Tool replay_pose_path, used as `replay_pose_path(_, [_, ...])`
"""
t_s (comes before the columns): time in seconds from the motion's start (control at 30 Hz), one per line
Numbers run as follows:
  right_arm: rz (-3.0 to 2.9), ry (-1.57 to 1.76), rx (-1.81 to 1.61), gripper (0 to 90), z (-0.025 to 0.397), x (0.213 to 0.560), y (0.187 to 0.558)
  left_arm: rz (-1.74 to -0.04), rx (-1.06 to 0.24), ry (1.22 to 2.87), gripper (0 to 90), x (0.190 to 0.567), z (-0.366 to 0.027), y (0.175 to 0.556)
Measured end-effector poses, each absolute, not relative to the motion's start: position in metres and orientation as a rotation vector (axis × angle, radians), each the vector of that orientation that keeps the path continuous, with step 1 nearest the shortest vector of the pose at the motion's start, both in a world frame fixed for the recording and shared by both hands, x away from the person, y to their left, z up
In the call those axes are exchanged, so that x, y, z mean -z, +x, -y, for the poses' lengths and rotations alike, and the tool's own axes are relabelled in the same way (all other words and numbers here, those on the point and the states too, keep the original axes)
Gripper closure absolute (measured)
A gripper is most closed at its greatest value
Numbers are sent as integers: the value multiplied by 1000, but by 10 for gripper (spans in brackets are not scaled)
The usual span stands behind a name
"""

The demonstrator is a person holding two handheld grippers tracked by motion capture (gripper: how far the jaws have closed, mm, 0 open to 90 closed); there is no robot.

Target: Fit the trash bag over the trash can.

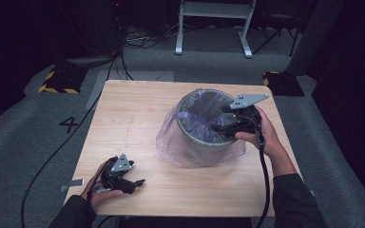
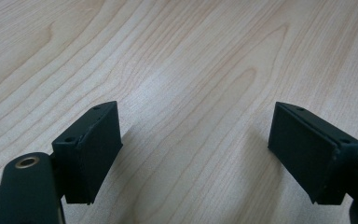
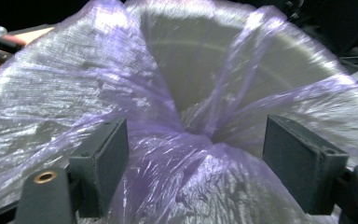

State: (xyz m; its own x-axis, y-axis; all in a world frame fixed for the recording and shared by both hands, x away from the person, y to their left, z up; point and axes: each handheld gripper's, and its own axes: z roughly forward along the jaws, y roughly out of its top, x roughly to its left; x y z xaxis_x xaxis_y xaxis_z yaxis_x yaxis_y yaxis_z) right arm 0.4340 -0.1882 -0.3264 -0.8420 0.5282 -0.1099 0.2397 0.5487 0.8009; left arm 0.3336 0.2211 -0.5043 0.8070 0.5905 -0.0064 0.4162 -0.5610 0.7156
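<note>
Item 1, surface: I log a square light-wood desk (image 1: 138, 118) with pale grain, bare across its left half. It stands on grey carpet (image 1: 24, 123) in a dark room.

Item 2, room: a white metal frame (image 1: 214, 23) stands beyond the far edge, with loose cables (image 1: 142, 40) on the floor beside it. Two black blocks with yellow hazard stripes (image 1: 59, 80) sit off the far corners. A black "4" mark (image 1: 69, 124) lies on the carpet to the left.

Item 3, work piece: a round dark grey bin (image 1: 208, 128) stands upright right of the desk's centre, lined with a translucent purple plastic bag (image 1: 171, 142). The film drapes over the rim and pools on the wood around the base. In the right gripper view, the film is bunched in folds towards the bin's opening.

Item 4, right gripper (image 1: 223, 124): I see it held at the bin's near-right rim, over the bag. Its jaws stand wide apart, the crumpled film lying between them; nothing is clamped.

Item 5, left gripper (image 1: 135, 183): it rests low at the near-left corner, well apart from the bin. Its jaws stand wide open over bare wood, holding nothing.

Item 6, obstruction: the right hand (image 1: 266, 137) covers part of the bin's right side.
</note>
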Motion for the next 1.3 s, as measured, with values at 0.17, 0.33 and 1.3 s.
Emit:
replay_pose_path(0.17, [-2474,642,-1161,232,185,329,437,-740,-301,2245,167,504,-221,334])
replay_pose_path(0.33, [-2514,686,-1086,222,179,332,443,-738,-302,2246,167,504,-221,334])
replay_pose_path(1.3, [-2282,694,-1138,182,216,298,398,-744,-304,2244,164,504,-221,334])
